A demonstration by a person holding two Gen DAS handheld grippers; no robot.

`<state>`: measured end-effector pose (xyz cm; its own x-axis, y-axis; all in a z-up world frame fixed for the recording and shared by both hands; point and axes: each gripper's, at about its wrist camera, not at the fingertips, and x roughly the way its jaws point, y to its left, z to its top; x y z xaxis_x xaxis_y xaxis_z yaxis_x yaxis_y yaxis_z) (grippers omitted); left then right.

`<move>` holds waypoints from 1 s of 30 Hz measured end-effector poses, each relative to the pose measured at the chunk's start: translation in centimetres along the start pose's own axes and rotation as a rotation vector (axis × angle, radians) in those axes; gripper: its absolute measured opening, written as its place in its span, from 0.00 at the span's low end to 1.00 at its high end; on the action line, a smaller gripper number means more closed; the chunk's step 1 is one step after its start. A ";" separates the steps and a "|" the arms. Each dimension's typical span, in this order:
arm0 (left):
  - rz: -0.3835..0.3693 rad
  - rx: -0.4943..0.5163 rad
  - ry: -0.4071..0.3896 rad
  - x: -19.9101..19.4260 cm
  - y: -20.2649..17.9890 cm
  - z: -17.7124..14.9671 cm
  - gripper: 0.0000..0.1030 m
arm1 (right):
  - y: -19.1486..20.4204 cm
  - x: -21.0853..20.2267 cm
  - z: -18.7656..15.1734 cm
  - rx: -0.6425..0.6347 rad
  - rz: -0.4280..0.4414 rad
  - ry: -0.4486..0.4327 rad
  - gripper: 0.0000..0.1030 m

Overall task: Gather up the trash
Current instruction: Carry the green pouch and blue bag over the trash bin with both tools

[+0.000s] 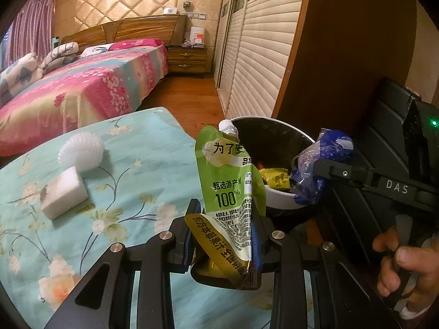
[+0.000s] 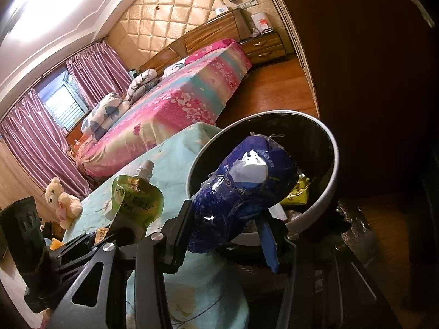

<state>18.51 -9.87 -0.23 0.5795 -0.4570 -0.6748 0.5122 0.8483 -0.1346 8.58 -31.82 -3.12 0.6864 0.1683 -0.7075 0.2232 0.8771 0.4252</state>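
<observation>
My left gripper (image 1: pixel 226 216) is shut on a green juice pouch (image 1: pixel 229 181) with a white spout, held upright beside the bin. The round white trash bin (image 1: pixel 277 201) with a black liner stands just past the table's edge and holds a yellow wrapper (image 1: pixel 275 178). My right gripper (image 2: pixel 227 219) is shut on a crumpled blue plastic wrapper (image 2: pixel 241 183), which juts over the rim of the bin (image 2: pixel 333 170). In the right wrist view the green pouch (image 2: pixel 137 194) shows at the left. In the left wrist view the blue wrapper (image 1: pixel 321 164) hangs over the bin's right rim.
A table with a light blue floral cloth (image 1: pixel 137 164) carries a white block (image 1: pixel 64 194) and a white ribbed ball (image 1: pixel 82 150). A plush bear (image 2: pixel 61 200) sits at its far end. A bed (image 1: pixel 82 87), wooden floor and a louvred wardrobe (image 1: pixel 255 54) lie beyond.
</observation>
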 end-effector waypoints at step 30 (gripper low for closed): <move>-0.019 0.055 0.027 4.8 -3.5 3.2 0.30 | -2.7 2.2 2.7 -0.033 -0.067 0.056 0.46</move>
<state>21.51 -15.94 -0.72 0.5524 -0.4652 -0.6917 0.5573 0.8232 -0.1085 11.37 -34.96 -4.34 0.6306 0.1330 -0.7646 0.2440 0.9013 0.3580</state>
